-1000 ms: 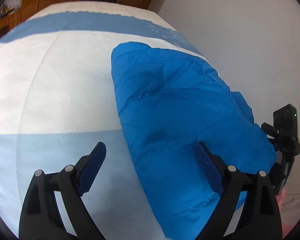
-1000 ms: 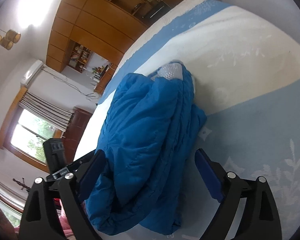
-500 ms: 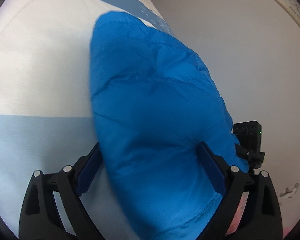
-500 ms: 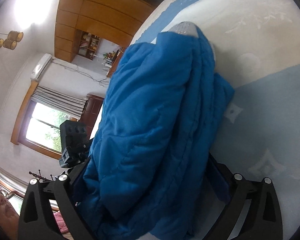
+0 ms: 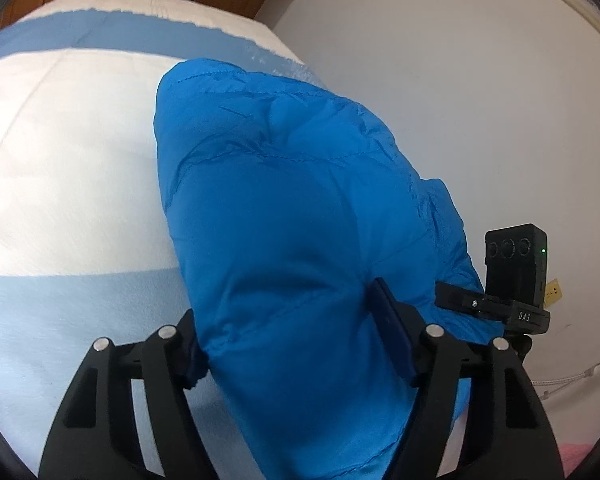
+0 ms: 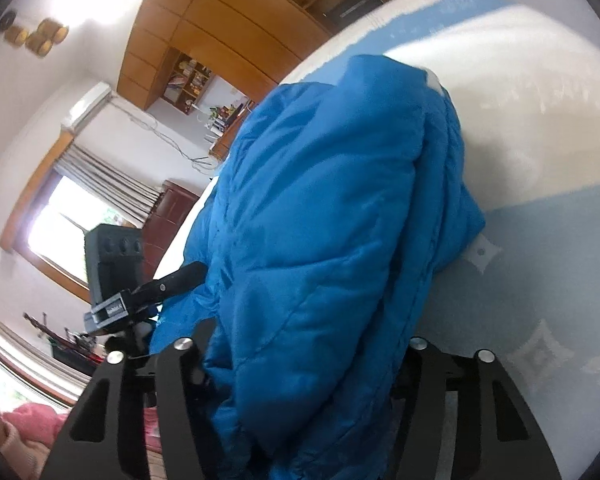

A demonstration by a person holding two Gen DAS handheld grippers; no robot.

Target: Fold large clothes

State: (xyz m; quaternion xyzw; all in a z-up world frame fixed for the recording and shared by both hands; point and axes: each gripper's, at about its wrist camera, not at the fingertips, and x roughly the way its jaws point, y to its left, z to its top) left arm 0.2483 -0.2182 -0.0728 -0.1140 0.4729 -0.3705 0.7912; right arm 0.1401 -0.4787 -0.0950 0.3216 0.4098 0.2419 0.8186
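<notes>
A puffy blue quilted jacket (image 5: 284,216) lies folded in a thick bundle on the bed. My left gripper (image 5: 296,332) has closed in on its near end, both fingers pressed into the fabric. The jacket also fills the right wrist view (image 6: 324,216), where my right gripper (image 6: 304,364) is closed on the bundle's other near end; its fingertips are mostly buried in the padding. Each view shows the other gripper's black body beside the jacket.
The bed (image 5: 60,152) has a white and light blue patterned cover. A white wall (image 5: 460,80) runs along its right side. Wooden cabinets (image 6: 220,28), a window (image 6: 60,216) and a pink cloth (image 6: 28,420) lie beyond the bed.
Both grippers moved forward onto the jacket and their jaws narrowed from wide open to clamped on the bundle's near end.
</notes>
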